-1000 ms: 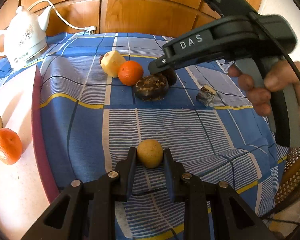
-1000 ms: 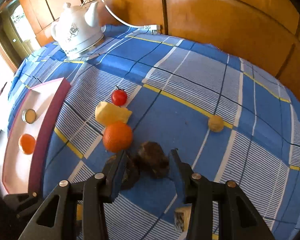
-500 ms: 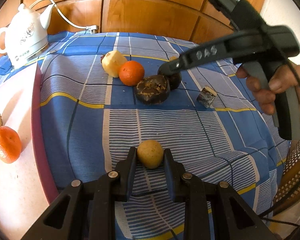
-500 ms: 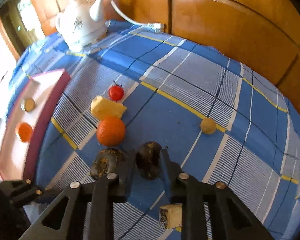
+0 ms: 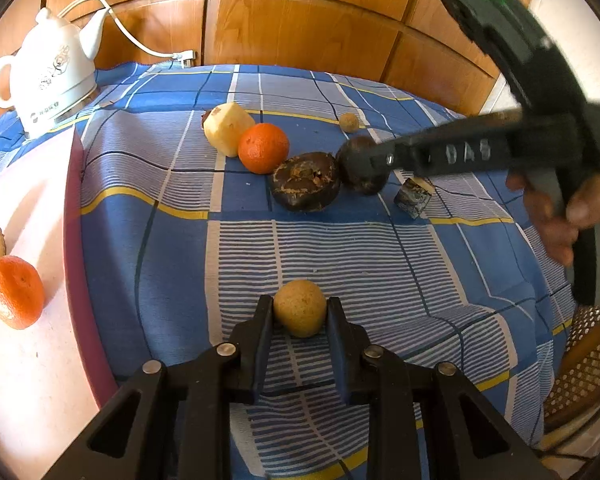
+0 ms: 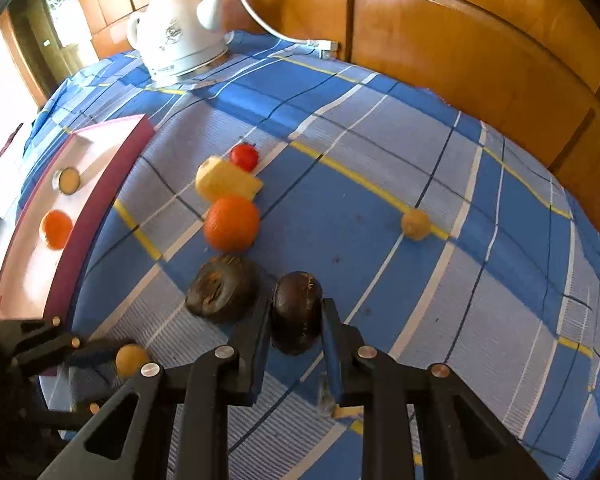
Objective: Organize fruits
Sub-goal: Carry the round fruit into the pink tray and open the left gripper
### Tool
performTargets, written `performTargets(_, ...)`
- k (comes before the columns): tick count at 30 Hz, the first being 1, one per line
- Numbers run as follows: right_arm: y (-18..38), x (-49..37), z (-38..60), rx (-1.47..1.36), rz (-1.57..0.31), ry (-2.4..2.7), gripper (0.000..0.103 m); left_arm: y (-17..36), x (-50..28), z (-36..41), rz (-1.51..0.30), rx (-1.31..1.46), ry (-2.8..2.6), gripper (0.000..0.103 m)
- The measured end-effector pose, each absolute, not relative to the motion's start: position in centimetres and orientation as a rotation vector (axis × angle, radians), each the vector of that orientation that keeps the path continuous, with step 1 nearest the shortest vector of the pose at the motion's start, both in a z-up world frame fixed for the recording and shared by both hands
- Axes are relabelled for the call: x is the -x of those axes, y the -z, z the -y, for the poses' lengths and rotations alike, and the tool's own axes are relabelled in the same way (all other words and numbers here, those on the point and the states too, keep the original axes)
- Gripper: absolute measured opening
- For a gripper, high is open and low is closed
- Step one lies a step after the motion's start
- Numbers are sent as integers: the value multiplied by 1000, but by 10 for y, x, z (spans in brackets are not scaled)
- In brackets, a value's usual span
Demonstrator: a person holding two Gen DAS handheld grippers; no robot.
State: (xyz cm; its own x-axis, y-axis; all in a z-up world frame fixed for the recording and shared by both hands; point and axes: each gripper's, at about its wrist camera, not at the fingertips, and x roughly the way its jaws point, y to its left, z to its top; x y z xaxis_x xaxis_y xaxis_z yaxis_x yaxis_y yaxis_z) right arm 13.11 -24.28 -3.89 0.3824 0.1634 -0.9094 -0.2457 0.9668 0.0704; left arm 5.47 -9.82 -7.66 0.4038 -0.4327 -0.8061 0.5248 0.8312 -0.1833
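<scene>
My left gripper point(image 5: 300, 312) is clamped on a small tan fruit point(image 5: 299, 307) above the blue checked cloth point(image 5: 172, 240). My right gripper point(image 6: 296, 312) has just closed, pinching a dark brown fruit point(image 6: 297, 312).

Partly hidden items near the white kettle point(image 5: 48, 76)

The tomato point(image 5: 206, 117) peeks from behind the peeled fruit point(image 5: 228, 128); the tray point(image 5: 28, 200) runs past the frame's edge.

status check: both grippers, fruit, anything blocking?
Left gripper shut on small tan fruit. Right gripper shut on dark brown fruit. Other dark fruit close beside it. Tray has one orange.
</scene>
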Motion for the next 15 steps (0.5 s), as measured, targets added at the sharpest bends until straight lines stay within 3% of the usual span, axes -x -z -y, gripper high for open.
performTargets(8,46,-128,244,28,-1127,-271,24,26,-45,72,-892,-30,632,26)
performTargets(15,46,-127,248,21,-1116,-269,24,-7,-80,-3,-851,104,426,26)
